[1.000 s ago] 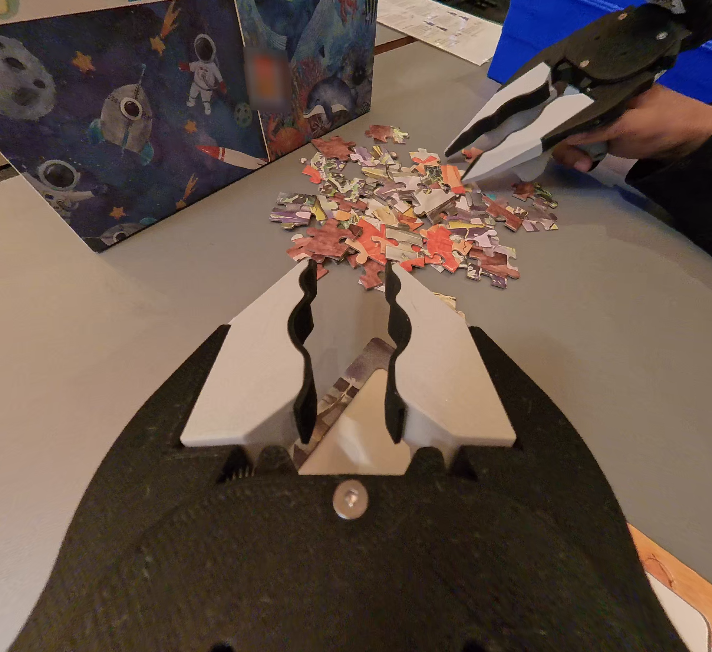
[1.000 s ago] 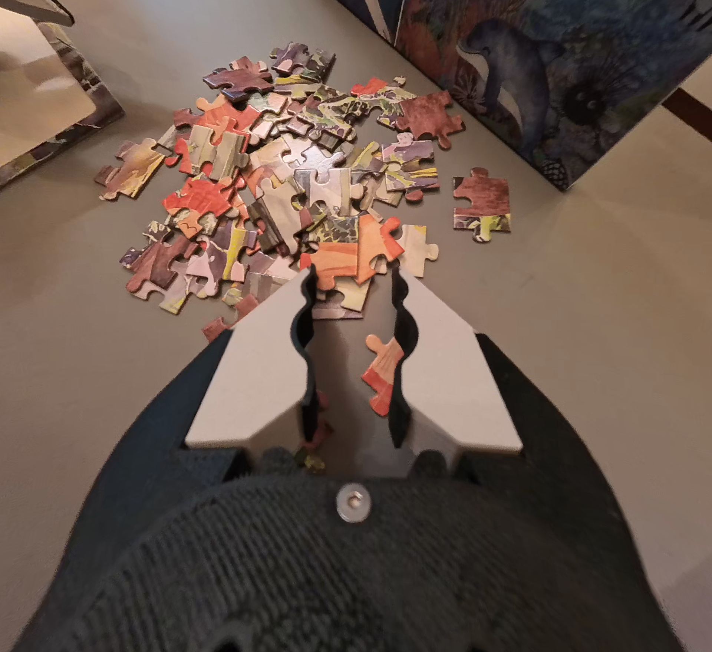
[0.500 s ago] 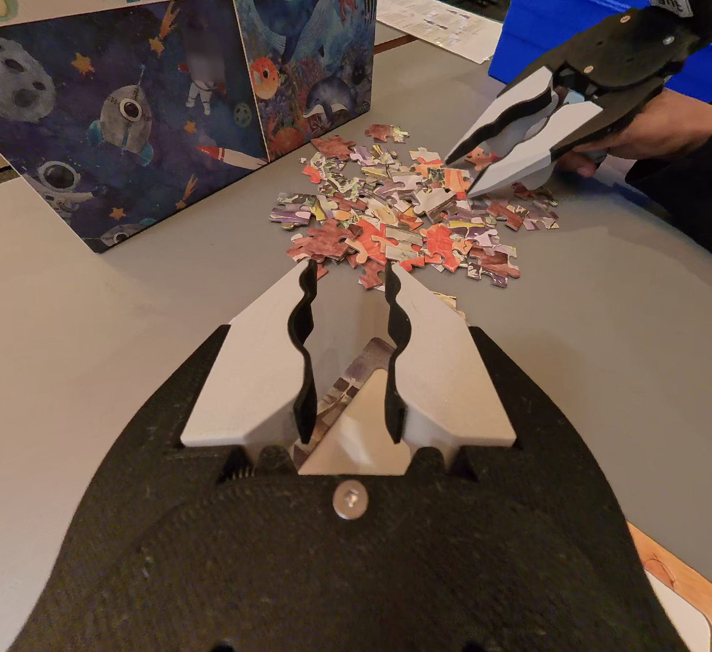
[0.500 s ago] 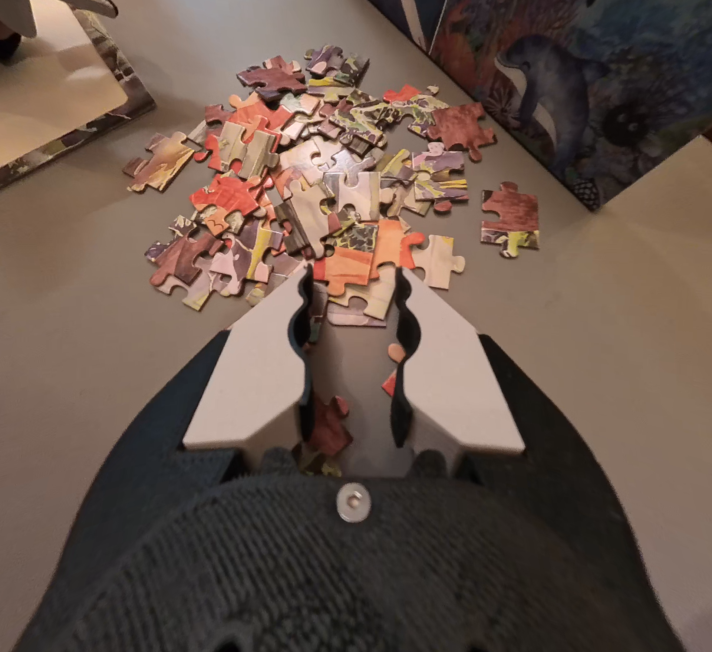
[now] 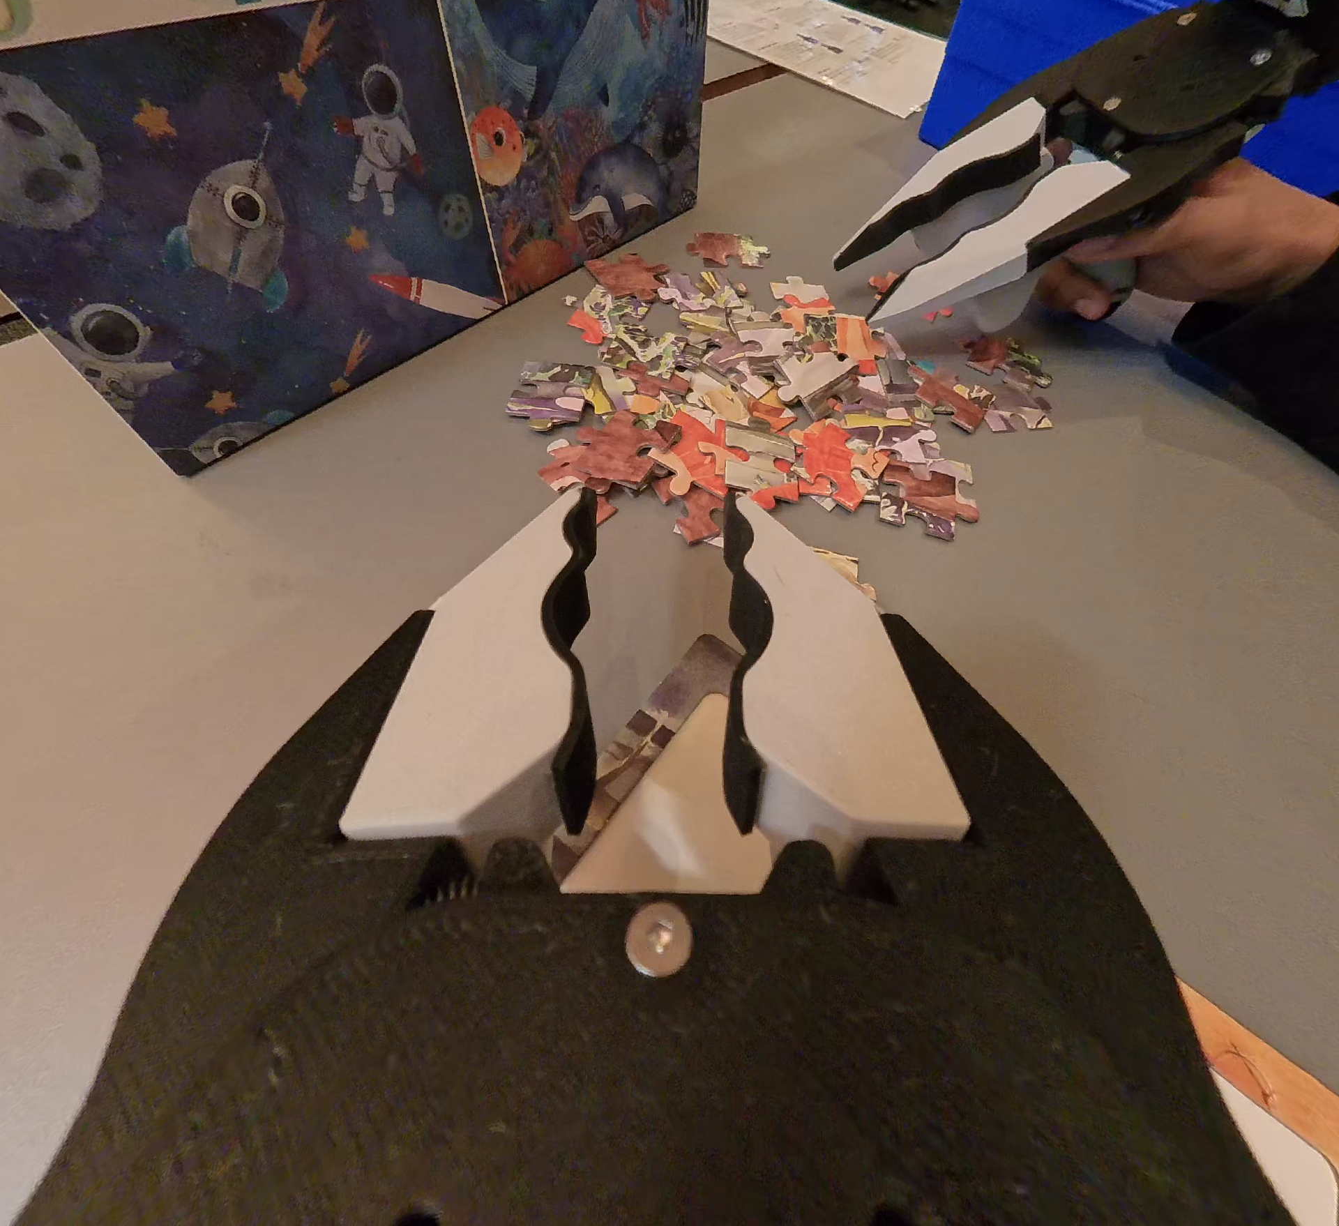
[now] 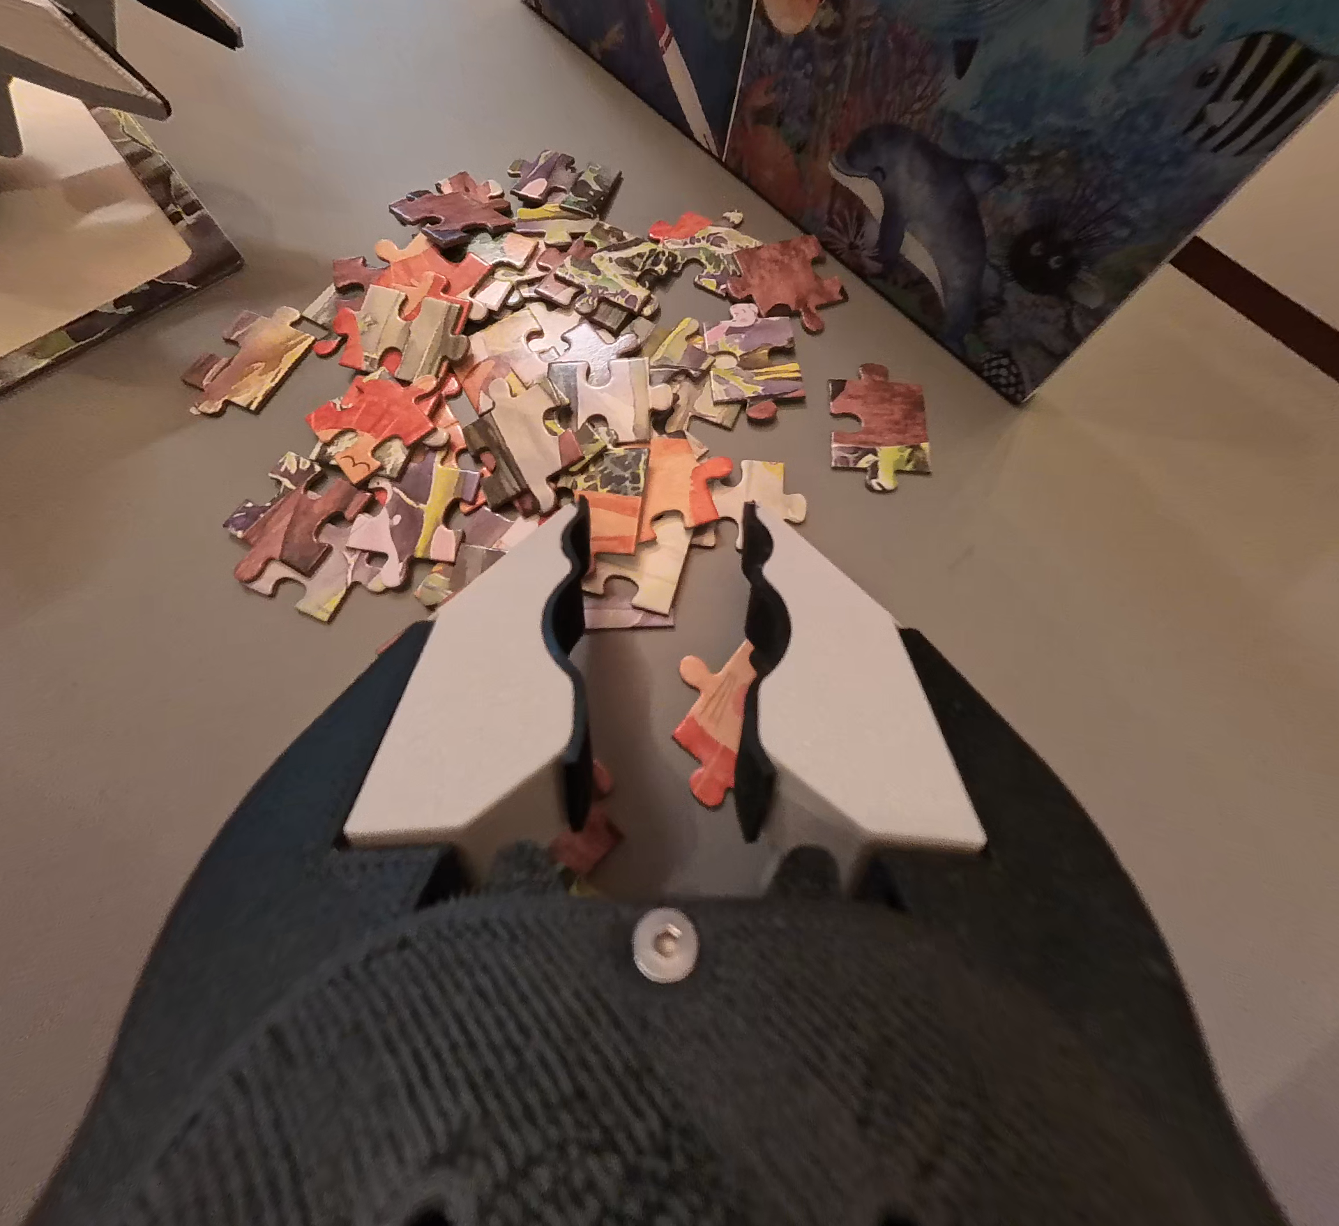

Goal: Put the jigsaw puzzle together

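Moved: my right gripper point(image 5: 858, 289) dipped back down over the pile's far edge; left gripper point(image 5: 656, 517) hasn't budged.
Right gripper: wide open, empty, hovering to pick, I reckon.
Left gripper: open, empty, parked over the puzzle tray point(image 5: 670, 807) near the table's point(image 5: 253, 575) near edge.
Puzzle pieces point(image 6: 522, 394): loose heap mid-table, just ahead of both grippers.
Orange piece point(image 6: 714, 720): lies between right gripper's jaws, ungripped.
Box point(image 5: 348, 177): stands behind the heap as picture reference, I guess.

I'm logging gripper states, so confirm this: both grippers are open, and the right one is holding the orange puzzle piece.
Not quite. The right gripper is open but holds nothing: in the right wrist view the orange puzzle piece lies on the grey table below its fingers. The left gripper is open too.
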{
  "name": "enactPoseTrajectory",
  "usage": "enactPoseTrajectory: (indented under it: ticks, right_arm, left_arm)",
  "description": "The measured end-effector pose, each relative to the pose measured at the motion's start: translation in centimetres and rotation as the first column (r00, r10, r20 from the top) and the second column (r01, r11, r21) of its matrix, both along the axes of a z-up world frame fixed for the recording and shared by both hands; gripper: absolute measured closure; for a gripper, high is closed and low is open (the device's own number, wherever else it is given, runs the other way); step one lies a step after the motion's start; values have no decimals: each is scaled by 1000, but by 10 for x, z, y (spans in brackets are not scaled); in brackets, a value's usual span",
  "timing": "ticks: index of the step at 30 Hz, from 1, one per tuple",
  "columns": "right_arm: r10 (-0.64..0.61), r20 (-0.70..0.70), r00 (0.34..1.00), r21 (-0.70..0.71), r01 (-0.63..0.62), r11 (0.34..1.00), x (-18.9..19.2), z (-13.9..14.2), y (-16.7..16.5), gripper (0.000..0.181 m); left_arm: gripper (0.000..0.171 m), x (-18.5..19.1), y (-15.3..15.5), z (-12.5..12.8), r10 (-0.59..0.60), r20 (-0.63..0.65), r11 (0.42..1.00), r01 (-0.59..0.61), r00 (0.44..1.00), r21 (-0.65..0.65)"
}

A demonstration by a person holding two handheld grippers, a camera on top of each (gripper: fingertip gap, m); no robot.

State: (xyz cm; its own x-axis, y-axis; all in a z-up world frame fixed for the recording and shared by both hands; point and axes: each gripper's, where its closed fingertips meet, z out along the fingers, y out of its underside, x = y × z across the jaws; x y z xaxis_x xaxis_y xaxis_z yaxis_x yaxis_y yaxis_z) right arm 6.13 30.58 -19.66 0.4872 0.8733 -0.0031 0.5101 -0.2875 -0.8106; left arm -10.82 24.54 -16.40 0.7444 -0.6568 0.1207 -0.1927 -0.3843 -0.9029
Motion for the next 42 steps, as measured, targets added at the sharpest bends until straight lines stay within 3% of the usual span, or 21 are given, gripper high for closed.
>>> enactPoseTrajectory:
  ticks: [15, 23, 32, 36, 42]
  right_arm:
    - [37, 34, 999, -15, -37, 999, -8, -8, -8, 141]
    - [16, 54, 998, -9, -16, 1000, -7, -10, -6, 152]
    - [22, 60, 998, 1, -22, 1000, -6, -9, -7, 176]
    - [36, 55, 998, -6, -35, 999, -10, -9, -10, 176]
    - [166, 28, 986, -10, -166, 986, -32, -4, -35, 170]
  left_arm:
    - [138, 0, 0, 0, 1, 1, 1000, -1, 1000, -2]
    - [138, 0, 0, 0, 2, 4, 1000, -2, 1000, -4]
    - [138, 0, 0, 0, 1, 3, 1000, -1, 1000, -3]
    - [138, 0, 0, 0, 1, 3, 1000, -1, 1000, -4]
    - [138, 0, 1, 0, 2, 5, 1000, -2, 1000, -6]
